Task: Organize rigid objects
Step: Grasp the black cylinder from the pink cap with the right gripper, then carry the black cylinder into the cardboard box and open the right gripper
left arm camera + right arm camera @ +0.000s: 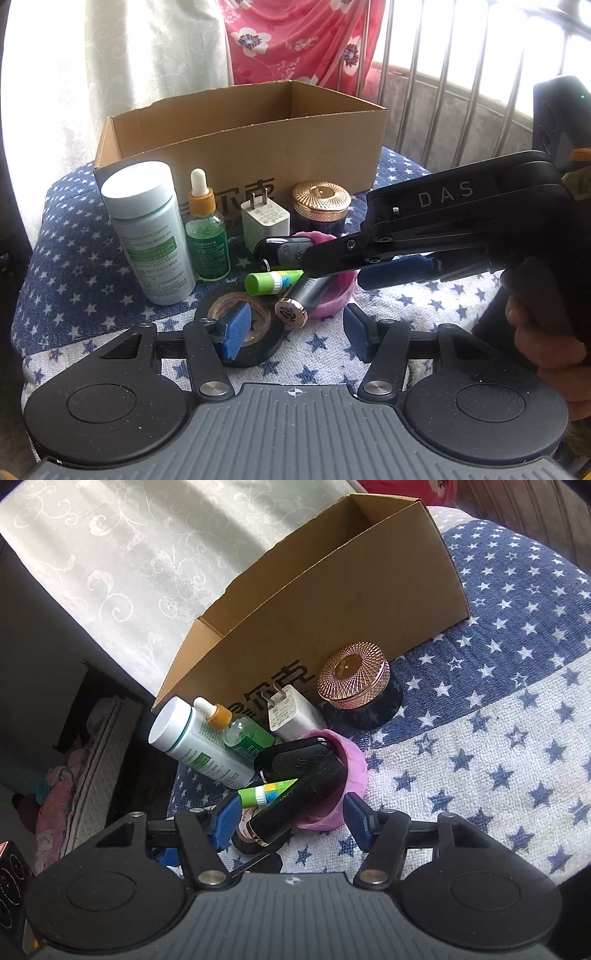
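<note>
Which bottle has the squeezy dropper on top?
The small green bottle with the orange collar and white dropper bulb. The big white bottle beside it has a flat white cap.

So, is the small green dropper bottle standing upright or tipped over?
Upright. The dropper bottle stands on its base with the white bulb on top, between the white pill bottle and the white charger.

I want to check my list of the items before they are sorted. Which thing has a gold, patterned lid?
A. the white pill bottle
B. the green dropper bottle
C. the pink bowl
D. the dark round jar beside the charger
D: the dark round jar next to the white charger, in front of the cardboard box, carries a gold lid with a fine crossed pattern; the right wrist view shows it too.
</note>
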Demonstrator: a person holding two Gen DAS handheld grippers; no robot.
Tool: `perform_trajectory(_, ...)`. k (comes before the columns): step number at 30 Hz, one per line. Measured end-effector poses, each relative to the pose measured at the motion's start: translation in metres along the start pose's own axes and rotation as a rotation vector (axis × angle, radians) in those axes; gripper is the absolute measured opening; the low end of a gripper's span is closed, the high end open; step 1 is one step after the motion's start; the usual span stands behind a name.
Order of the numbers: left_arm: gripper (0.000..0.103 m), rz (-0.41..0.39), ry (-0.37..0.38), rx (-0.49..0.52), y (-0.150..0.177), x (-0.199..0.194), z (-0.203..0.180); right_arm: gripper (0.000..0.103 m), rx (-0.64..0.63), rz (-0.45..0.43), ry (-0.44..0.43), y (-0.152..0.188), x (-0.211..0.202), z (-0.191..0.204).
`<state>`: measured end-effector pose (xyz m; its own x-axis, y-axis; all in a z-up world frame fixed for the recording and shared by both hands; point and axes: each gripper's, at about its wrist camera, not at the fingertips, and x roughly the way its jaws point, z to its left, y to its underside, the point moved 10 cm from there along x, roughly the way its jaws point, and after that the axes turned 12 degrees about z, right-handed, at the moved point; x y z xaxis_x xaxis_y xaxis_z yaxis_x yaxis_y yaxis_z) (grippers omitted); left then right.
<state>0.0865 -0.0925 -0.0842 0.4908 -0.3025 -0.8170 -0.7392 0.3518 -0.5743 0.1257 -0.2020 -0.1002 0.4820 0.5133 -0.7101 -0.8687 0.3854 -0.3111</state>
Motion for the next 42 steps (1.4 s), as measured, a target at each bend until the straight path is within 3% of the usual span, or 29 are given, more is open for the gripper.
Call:
perform_trajectory(5, 0.053, 0.014, 0.031, -0.002, -0.005, 0.007, 0.0, 0.061, 0.017, 0.006, 0.018, -0.004, 0.003, -0.007)
perform_trajectory(12, 0.032, 0.049, 0.133, 0.016, -0.004, 0.012, -0.013, 0.048, 0.051, 0.012, 0.004, -0.004, 0.0, -0.014)
perform_trajectory(17, 0.03, 0.072, 0.134, 0.023, -0.006, 0.02, -0.017, 0.044, 0.062, 0.018, -0.001, -0.001, 0.002, -0.017)
perform_trajectory(22, 0.022, 0.088, 0.106, 0.025, -0.011, 0.025, -0.018, 0.042, 0.072, 0.021, -0.019, 0.001, 0.002, -0.019)
perform_trajectory(29, 0.021, 0.065, 0.053, 0.059, -0.009, 0.021, -0.025, 0.039, 0.1, 0.036, -0.095, 0.006, 0.001, -0.02)
perform_trajectory(32, 0.021, 0.043, 0.043, 0.068, -0.009, 0.012, -0.027, 0.029, 0.095, 0.018, -0.142, 0.007, -0.006, -0.015)
perform_trajectory(42, 0.021, -0.098, -0.039, 0.094, -0.027, -0.033, -0.029, 0.03, -0.052, -0.072, -0.166, -0.004, -0.039, 0.027)
